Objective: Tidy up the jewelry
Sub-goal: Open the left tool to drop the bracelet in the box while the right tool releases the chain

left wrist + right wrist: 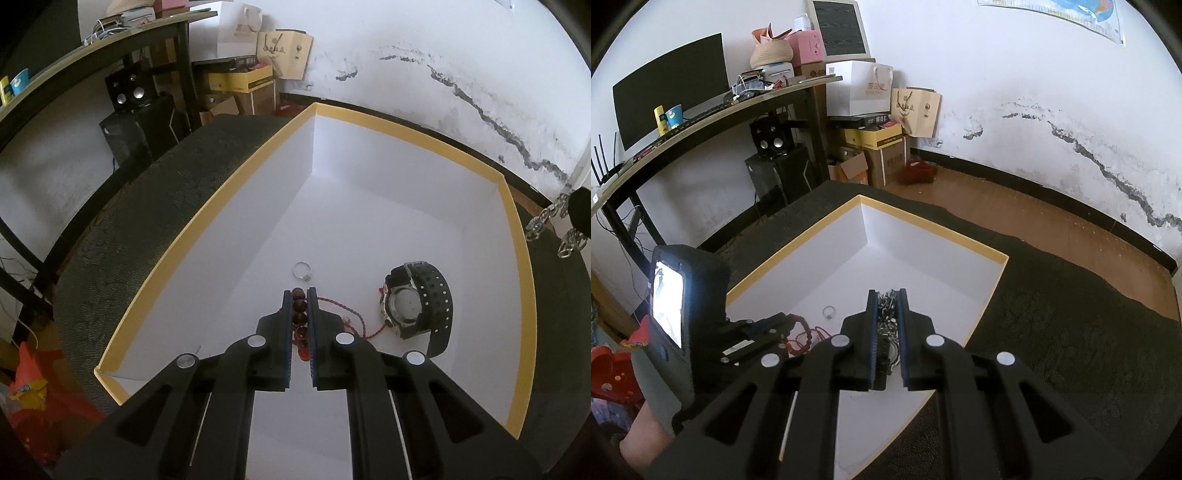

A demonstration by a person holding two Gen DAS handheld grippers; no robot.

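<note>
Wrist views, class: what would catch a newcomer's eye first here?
The big white box with a yellow rim fills both views on a dark cloth. The left tongs are shut on red beads above its floor, near a ring and a black watch. The right tongs grip a silver chain over the box.

The bead bracelet (300,320) is largely hidden between the closed fingers of the left gripper (300,295). The silver chain (887,314) is partly hidden in the right gripper (887,295). The ring (302,270) setting is too small to identify. The watch (415,303) dial is unreadable
</note>
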